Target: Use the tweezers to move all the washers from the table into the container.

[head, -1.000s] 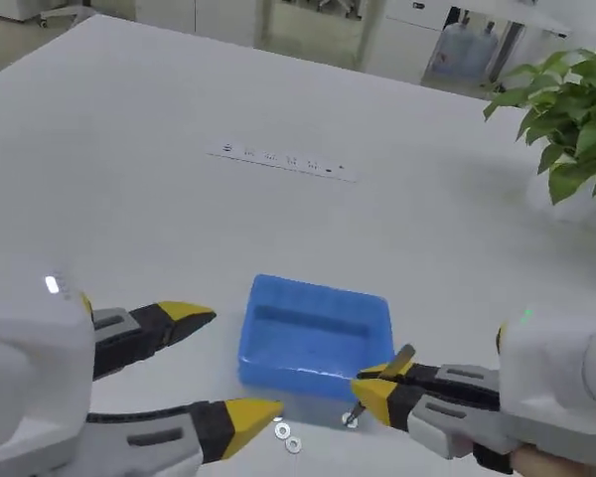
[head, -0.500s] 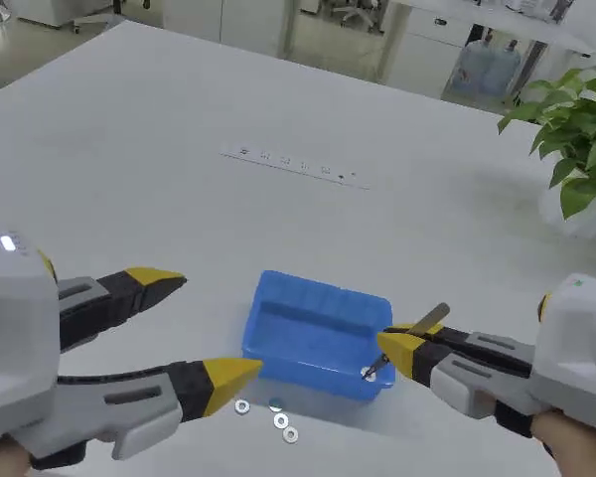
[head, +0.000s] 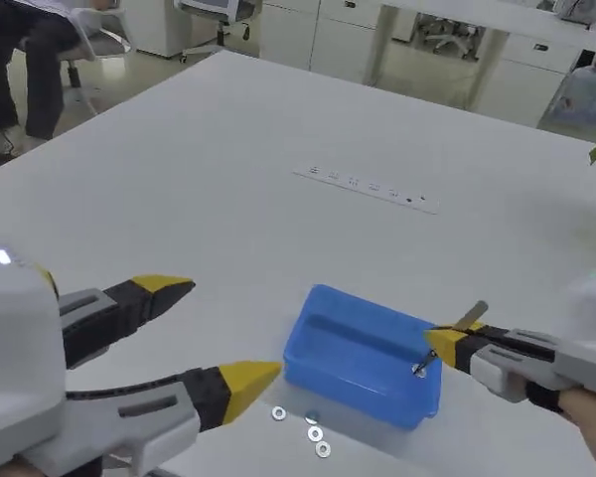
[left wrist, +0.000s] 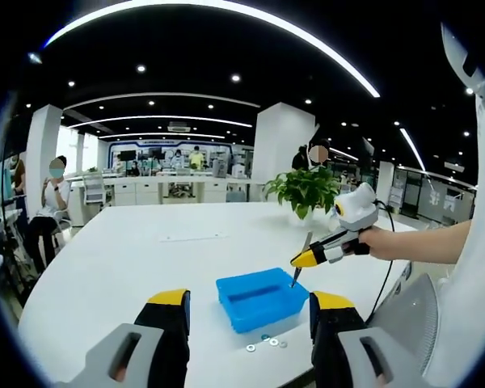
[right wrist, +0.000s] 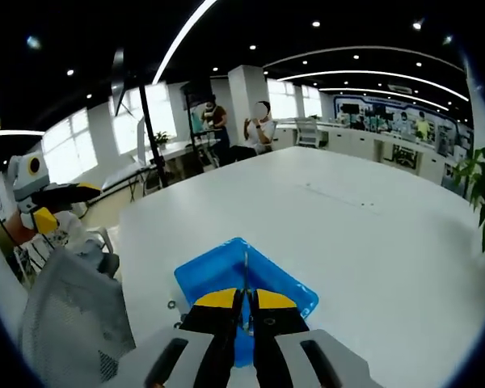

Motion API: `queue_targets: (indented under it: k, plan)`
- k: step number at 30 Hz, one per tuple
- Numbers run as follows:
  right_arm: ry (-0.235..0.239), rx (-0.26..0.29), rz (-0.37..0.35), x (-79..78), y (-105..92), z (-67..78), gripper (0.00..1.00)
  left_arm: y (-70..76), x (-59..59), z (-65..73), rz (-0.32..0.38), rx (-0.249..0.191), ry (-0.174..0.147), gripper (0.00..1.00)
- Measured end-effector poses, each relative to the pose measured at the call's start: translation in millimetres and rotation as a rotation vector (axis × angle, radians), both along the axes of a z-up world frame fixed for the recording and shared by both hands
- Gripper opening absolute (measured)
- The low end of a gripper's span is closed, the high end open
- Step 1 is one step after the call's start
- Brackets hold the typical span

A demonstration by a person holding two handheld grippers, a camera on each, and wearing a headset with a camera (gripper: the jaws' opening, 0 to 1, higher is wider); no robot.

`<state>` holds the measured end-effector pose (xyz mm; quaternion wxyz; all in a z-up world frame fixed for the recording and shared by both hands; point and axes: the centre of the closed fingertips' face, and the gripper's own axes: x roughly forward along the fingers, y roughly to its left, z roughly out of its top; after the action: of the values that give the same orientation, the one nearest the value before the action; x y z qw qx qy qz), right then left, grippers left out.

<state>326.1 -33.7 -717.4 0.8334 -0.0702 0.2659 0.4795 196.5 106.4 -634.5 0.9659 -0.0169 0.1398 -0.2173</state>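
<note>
A blue container [head: 363, 358] stands on the white table [head: 228, 199]. Three washers [head: 315, 433] lie on the table just in front of it. My right gripper [head: 442, 340] is shut on the tweezers [head: 432, 353]. Their tip hangs over the container's right part with a small washer [head: 418, 371] at it. In the right gripper view the tweezers [right wrist: 246, 279] stick out from the closed jaws above the container [right wrist: 218, 279]. My left gripper [head: 211, 331] is open, to the left of the container, holding nothing. The left gripper view shows the container [left wrist: 261, 298], the washers [left wrist: 263, 343] and the right gripper [left wrist: 307, 259].
A flush socket strip [head: 368, 187] lies in the table beyond the container. A potted plant [left wrist: 307, 190] stands at the far side. A person sits beyond the table's far left corner [head: 30, 40]. The near table edge runs just below the washers.
The right gripper has lifted the tweezers from the table by the loose washers to above the container's right part. The left gripper stays open. The head camera has shifted.
</note>
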Motion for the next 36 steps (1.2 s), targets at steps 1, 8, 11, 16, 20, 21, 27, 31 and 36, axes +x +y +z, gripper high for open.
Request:
queue_targets:
  k: [1, 8, 11, 16, 20, 21, 27, 31, 36]
  plan:
    - [-0.001, 0.002, 0.001, 0.2, 0.2, -0.4, 0.02, 0.5, 0.1, -0.2, 0.001, 0.003, 0.001, 0.6]
    - [0.033, -0.007, -0.009, 10.8, -2.2, -22.1, 0.02, -3.5, 7.8, 8.2, 0.006, 0.0, -0.028, 0.64]
    - [0.033, -0.019, -0.008, 12.8, -0.6, -26.8, 0.02, -7.2, 7.8, 12.3, -0.001, 0.01, -0.042, 0.67]
    - [0.036, -0.041, -0.003, 21.9, -1.1, -38.2, 0.02, -6.8, 6.0, 15.7, 0.007, 0.005, -0.053, 0.82]
    - [0.043, -0.048, -0.004, 25.1, -0.7, -44.0, 0.02, -1.1, 5.1, 14.0, 0.023, 0.013, -0.045, 0.94]
    - [0.042, -0.051, -0.005, 25.5, -1.0, -45.0, 0.02, 0.5, 5.1, 14.0, 0.029, 0.015, -0.045, 0.97]
    - [0.048, -0.066, -0.006, 25.6, -1.4, -51.1, 0.02, 11.1, 4.0, 22.8, 0.058, -0.008, -0.073, 0.99]
    - [0.044, -0.069, -0.009, 26.3, -0.8, -52.5, 0.02, 13.0, 3.6, 25.5, 0.065, -0.025, -0.08, 0.99]
    - [0.037, -0.079, -0.013, 27.5, -1.5, -54.3, 0.03, 14.7, 0.1, 25.2, 0.066, -0.011, -0.081, 0.99]
